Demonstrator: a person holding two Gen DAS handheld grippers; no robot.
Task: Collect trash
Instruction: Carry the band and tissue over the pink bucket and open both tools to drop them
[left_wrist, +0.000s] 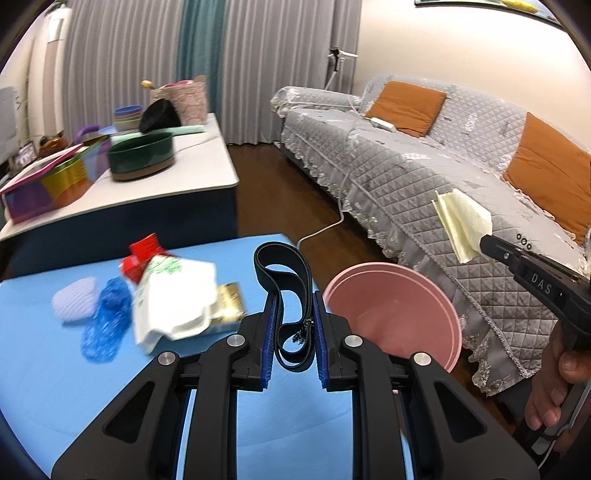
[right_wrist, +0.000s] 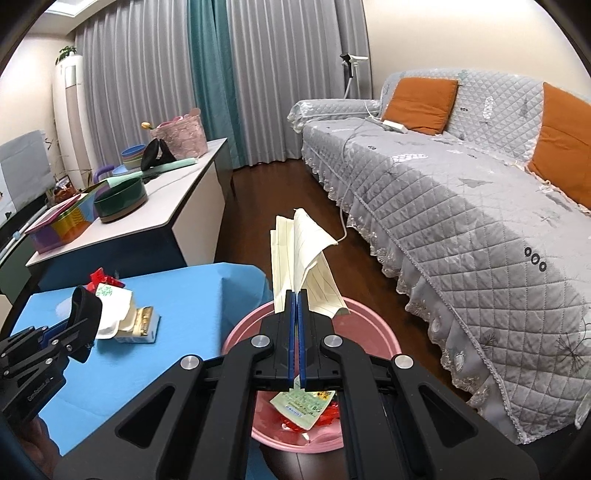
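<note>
Right wrist view: folded paper (right_wrist: 300, 258) clenched in right tongs (right_wrist: 296, 306), pink bin (right_wrist: 243, 332) directly beneath; black strap (left_wrist: 284, 295) gripped by left tongs (left_wrist: 294, 317).

Motion blur smears the trash pile (left_wrist: 173, 295) at centre left. The right claw (right_wrist: 295, 295) hides much of the pink basin (right_wrist: 354, 325) and its contents at lower centre.

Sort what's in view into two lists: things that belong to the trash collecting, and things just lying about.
Belongs to the job:
- lined paper, clamped in the right gripper
- black zipper strip, held in the left gripper
- pink bin
- white wrapper on the blue table

Lying about:
- green bowl
- orange cushion
- sofa
</note>
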